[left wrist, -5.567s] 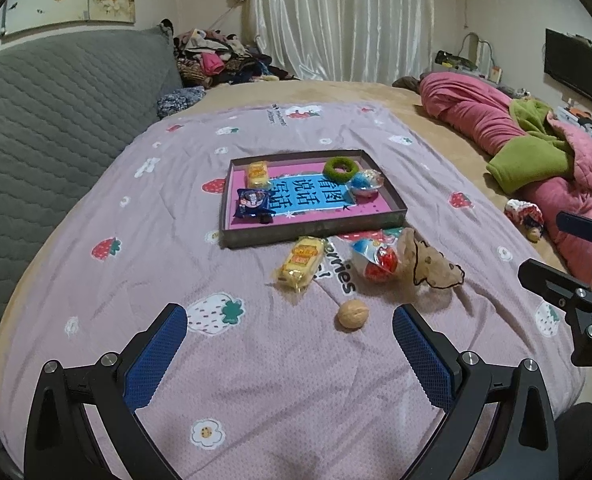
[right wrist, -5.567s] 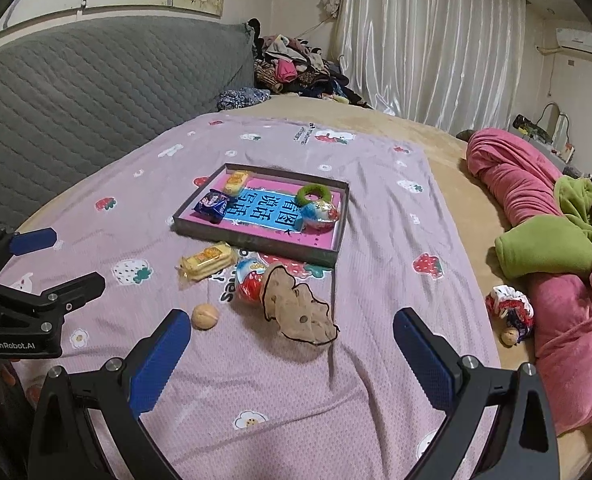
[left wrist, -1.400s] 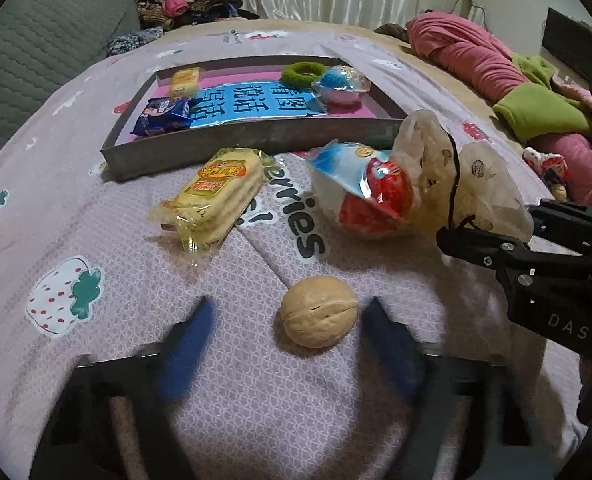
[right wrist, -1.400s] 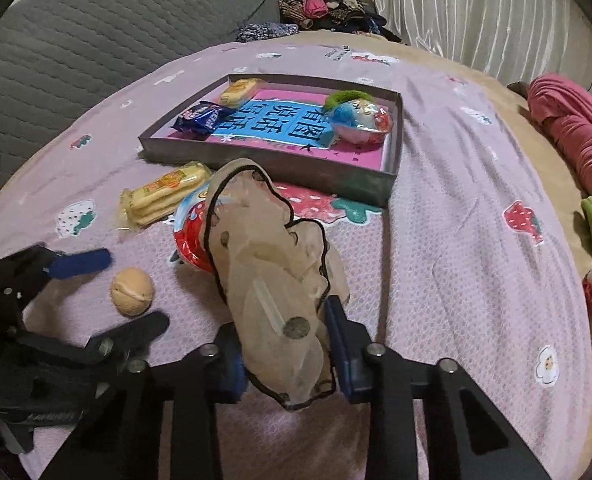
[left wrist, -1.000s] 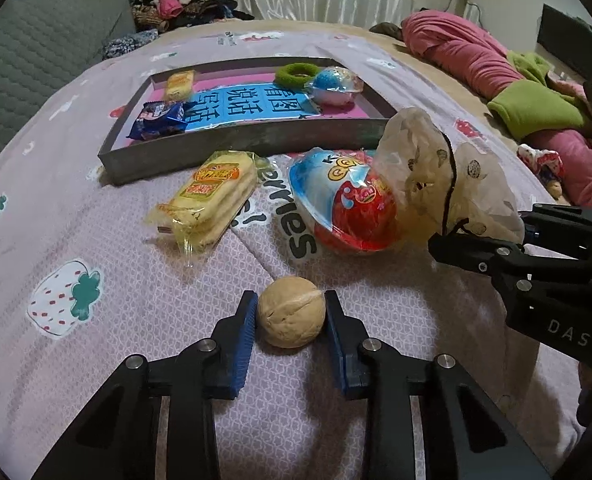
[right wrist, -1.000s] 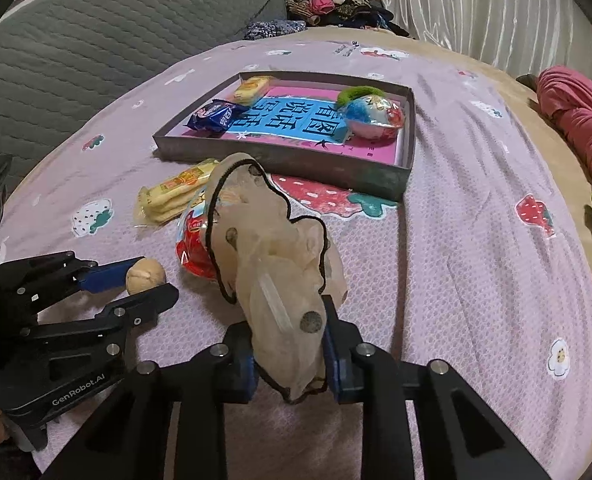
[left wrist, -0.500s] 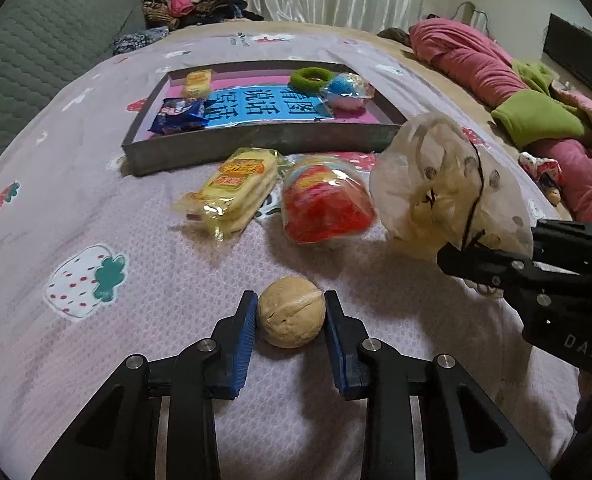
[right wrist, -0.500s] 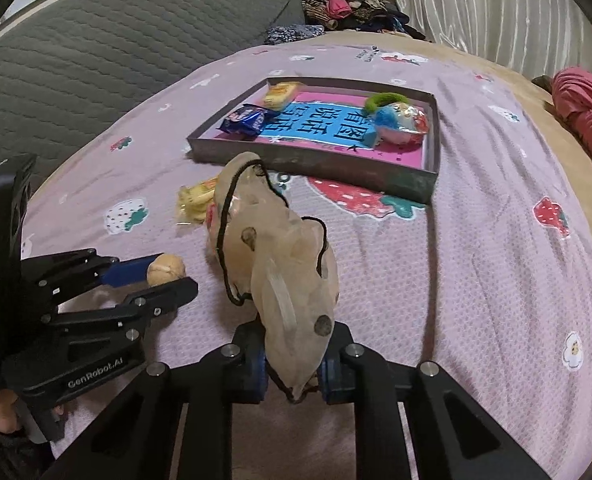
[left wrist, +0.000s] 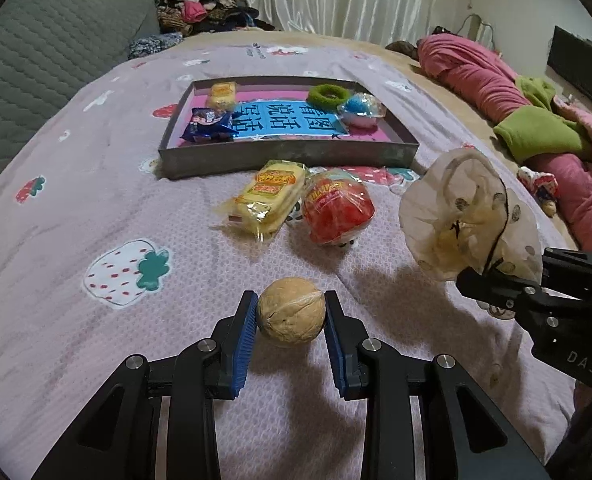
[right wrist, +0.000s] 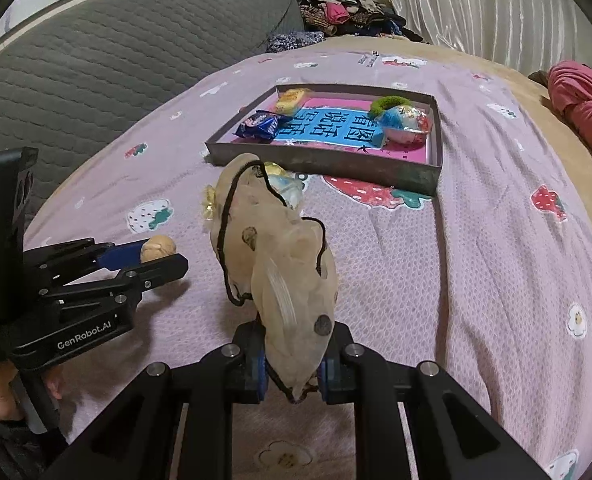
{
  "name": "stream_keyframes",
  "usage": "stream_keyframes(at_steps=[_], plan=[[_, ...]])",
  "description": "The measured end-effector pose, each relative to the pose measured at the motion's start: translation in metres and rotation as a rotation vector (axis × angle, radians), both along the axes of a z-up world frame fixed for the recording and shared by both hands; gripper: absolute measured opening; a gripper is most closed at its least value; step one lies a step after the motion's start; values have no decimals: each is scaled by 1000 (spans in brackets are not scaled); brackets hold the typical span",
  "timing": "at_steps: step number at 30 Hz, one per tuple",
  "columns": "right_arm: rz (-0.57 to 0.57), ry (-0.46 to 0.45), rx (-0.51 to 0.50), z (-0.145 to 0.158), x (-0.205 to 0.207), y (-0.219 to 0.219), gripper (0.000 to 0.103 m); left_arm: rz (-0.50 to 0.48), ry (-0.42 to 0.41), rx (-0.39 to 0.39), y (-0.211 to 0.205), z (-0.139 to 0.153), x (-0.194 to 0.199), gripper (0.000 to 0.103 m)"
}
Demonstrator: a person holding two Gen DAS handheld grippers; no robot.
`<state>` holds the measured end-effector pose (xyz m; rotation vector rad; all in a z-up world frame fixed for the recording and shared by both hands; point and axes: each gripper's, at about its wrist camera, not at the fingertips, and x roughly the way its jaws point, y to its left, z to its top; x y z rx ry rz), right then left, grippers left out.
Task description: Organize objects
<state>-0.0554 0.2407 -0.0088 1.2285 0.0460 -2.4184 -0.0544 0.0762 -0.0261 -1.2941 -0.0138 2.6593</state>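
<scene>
Pouch point(right wrist: 279, 264) first: a soft, near-weightless drawstring thing, floppy, pinched at its bottom edge by the right gripper point(right wrist: 291, 364) above the bedspread point(left wrist: 95, 184). Walnut point(left wrist: 290, 311), hard, round and likely to slip, sits clamped across its middle in the left gripper point(left wrist: 290, 320), short of the tray point(left wrist: 287, 156).
</scene>
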Motion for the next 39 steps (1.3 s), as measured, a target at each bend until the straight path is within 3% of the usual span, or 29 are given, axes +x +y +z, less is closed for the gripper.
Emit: stream_keyframes(at_steps=[27,39], plan=[[-41,104,-76,62,44,-27,18,26,106,1,-33,63,42,33],[-41,147,-82,84,48,-38,18,46,125,-2,-51,75,47,33]])
